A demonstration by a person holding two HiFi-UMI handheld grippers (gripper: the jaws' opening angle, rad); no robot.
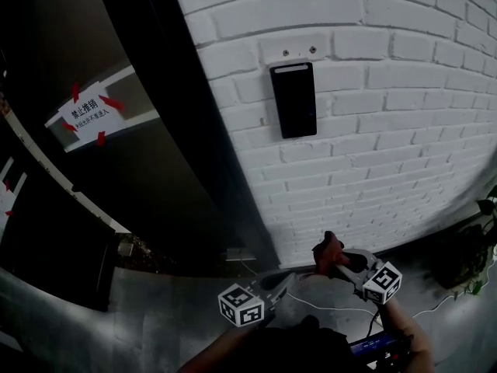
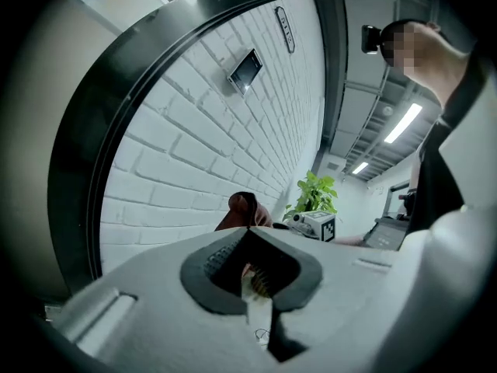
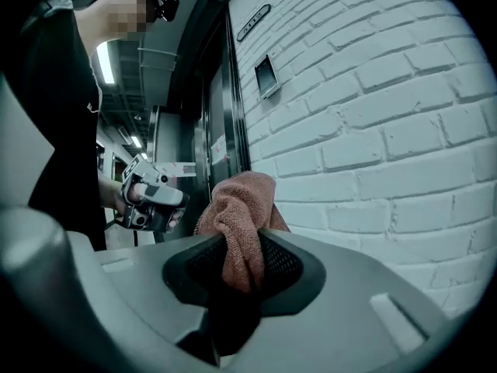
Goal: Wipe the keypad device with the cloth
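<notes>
The black keypad device (image 1: 293,99) hangs upright on the white brick wall (image 1: 388,146), well above both grippers. It also shows small and high in the left gripper view (image 2: 245,70) and the right gripper view (image 3: 266,74). My right gripper (image 1: 335,258) is low, close to the wall, shut on a reddish-brown cloth (image 1: 328,249) that bunches up out of its jaws (image 3: 241,216). My left gripper (image 1: 287,281) sits just left of it, shut with nothing held (image 2: 250,235). The cloth (image 2: 243,210) shows beyond the left gripper's jaws.
A dark curved door frame (image 1: 194,130) runs left of the wall, with a white sign with red arrows (image 1: 91,113) on the glass. A green plant (image 1: 466,255) stands at the right. Thin white cables (image 1: 342,309) lie on the floor.
</notes>
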